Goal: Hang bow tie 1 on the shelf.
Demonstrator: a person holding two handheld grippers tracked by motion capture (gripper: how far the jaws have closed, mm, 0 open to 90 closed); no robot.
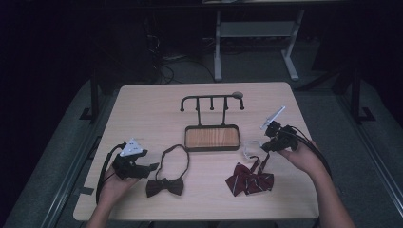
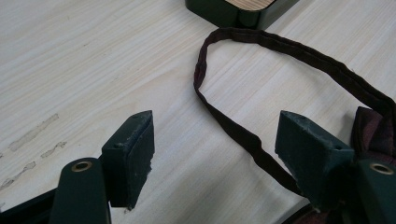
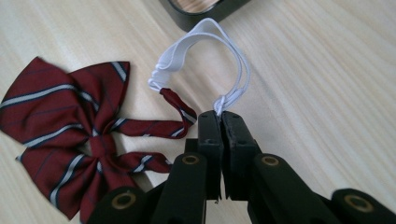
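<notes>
A dark bow tie (image 1: pixel 165 186) lies at the front left of the table, its strap (image 2: pixel 243 135) looped out toward the stand. My left gripper (image 1: pixel 151 167) (image 2: pixel 215 137) rests beside it, open, and the strap runs between the jaws close to the right one. A red striped bow tie (image 1: pixel 249 182) (image 3: pixel 70 135) lies at the front right. My right gripper (image 1: pixel 264 146) (image 3: pixel 222 115) is shut on the white elastic band (image 3: pixel 205 42) of the red tie. The band (image 1: pixel 251 148) is raised off the table while the bow stays flat on it.
A black stand with a row of hooks (image 1: pixel 211 99) rises from a dark tray with a wooden floor (image 1: pixel 211 137) at the table's middle. A corner of the tray (image 2: pixel 233 11) (image 3: pixel 201 11) lies just beyond each gripper. Bare wood surrounds both ties.
</notes>
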